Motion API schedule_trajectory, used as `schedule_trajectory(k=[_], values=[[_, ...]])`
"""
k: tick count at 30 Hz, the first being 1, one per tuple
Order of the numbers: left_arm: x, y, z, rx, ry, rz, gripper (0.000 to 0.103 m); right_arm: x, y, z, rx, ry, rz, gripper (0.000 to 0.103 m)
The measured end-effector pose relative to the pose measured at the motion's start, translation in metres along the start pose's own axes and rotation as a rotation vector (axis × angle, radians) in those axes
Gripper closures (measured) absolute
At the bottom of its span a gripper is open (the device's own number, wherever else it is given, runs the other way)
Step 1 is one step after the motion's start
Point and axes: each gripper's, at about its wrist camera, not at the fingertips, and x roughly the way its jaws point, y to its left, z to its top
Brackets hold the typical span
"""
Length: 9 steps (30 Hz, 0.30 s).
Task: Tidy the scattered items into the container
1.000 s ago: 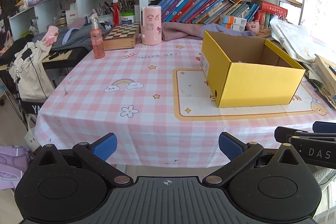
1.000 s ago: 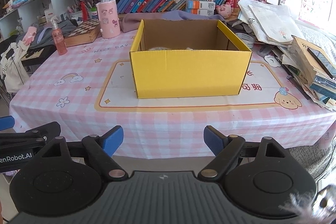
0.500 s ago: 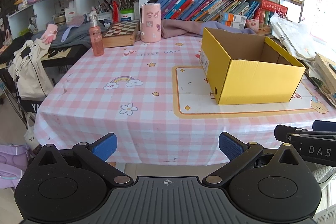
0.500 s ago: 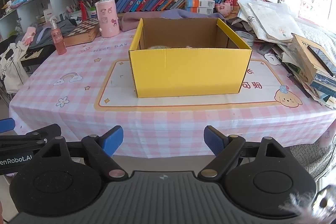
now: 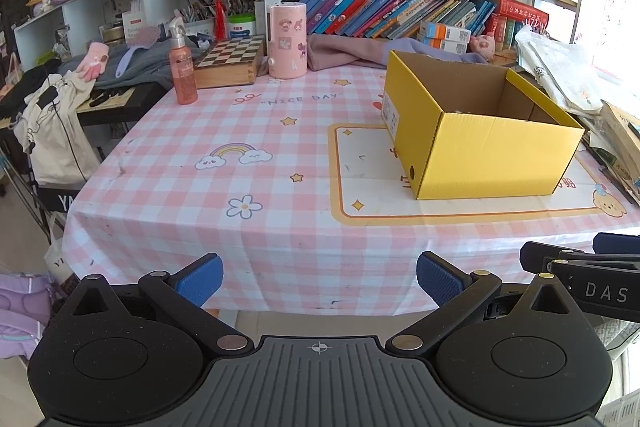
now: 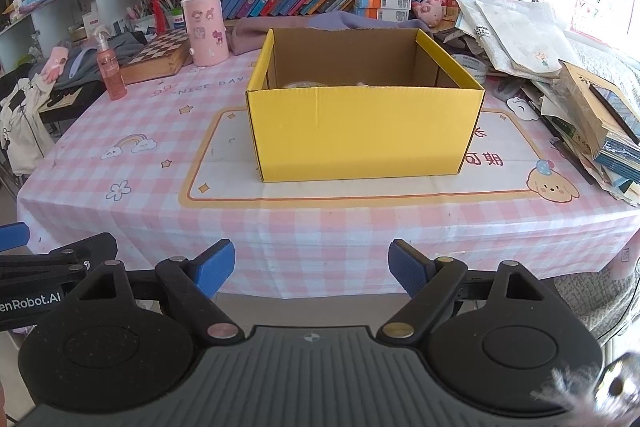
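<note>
Pink checked tablecloth (image 6: 168, 195) lay bare near its front edge; yellow cardboard box (image 6: 364, 131) sat mid-frame on the mat.
Left gripper (image 5: 319, 277) and right gripper (image 6: 311, 267) both hung apart, empty, short of the table. Box looked light, stiff, thin-walled; contents barely visible. Best gripped at a rim.

surface: table, pink checked cloth (image 6: 168, 131) | on it: yellow box (image 6: 360, 131), spray bottle (image 6: 110, 67), chessboard case (image 6: 160, 53), pink canister (image 6: 205, 29)
</note>
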Motion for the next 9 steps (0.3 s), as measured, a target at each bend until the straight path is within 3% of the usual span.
schedule_trajectory(k=[9], values=[[0.0048, 0.0, 0.0003, -0.005, 0.01, -0.009, 0.0, 0.0023, 0.0002, -0.0001, 0.012, 0.012, -0.002, 0.019]])
